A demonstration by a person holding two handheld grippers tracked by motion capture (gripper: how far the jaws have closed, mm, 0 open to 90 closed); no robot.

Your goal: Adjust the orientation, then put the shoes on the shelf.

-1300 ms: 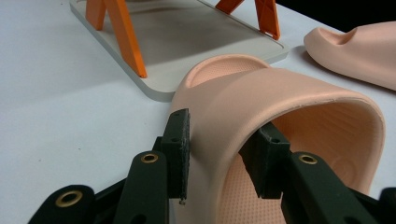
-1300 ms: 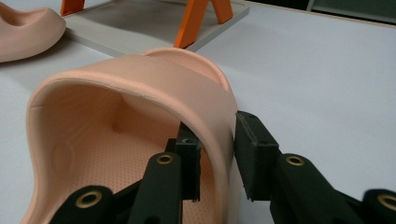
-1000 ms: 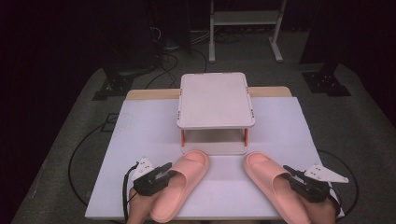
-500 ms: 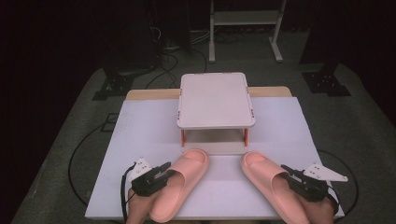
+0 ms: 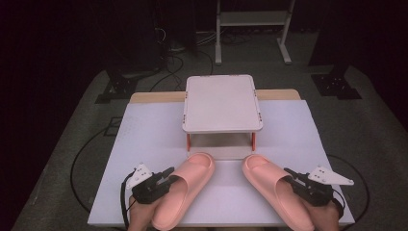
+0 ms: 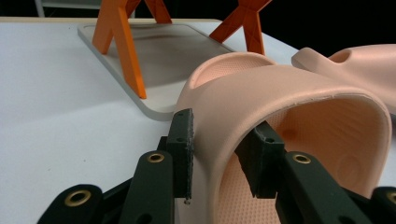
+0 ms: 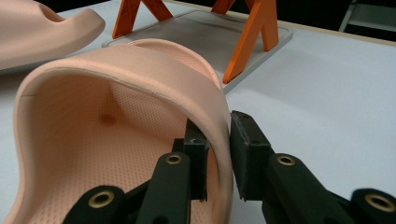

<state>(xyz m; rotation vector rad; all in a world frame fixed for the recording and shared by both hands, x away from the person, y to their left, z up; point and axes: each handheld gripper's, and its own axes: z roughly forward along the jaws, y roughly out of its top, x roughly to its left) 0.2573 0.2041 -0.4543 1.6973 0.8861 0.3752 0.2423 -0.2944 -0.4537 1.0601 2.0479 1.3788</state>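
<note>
From the high view, both hands come in at the bottom edge of the white table (image 5: 144,139). The left gripper (image 5: 166,179) points forward and slightly inward, its jaws at the outer edge of the left slipper (image 5: 185,190). The right gripper (image 5: 294,179) mirrors it at the outer edge of the right slipper (image 5: 276,190). The two pink slippers lie with their toes angled toward each other, the toes just in front of the small shelf (image 5: 222,103) (a pale top on orange legs) at the table's middle.

In the left gripper view, the left gripper (image 6: 223,156) is clamped on the side wall of the left slipper's (image 6: 289,107) strap, one jaw outside and one inside the opening. The shelf's flat base (image 6: 154,51) and orange legs (image 6: 122,42) lie just beyond the toe, and the other slipper (image 6: 355,58) shows at the right.

In the right gripper view, the right gripper (image 7: 219,156) is likewise closed on the strap wall of the right slipper (image 7: 121,102), one jaw inside, one outside. The shelf's base (image 7: 205,28) sits just past the toe, with the other slipper (image 7: 42,28) at upper left. No writing can be read on anything.
</note>
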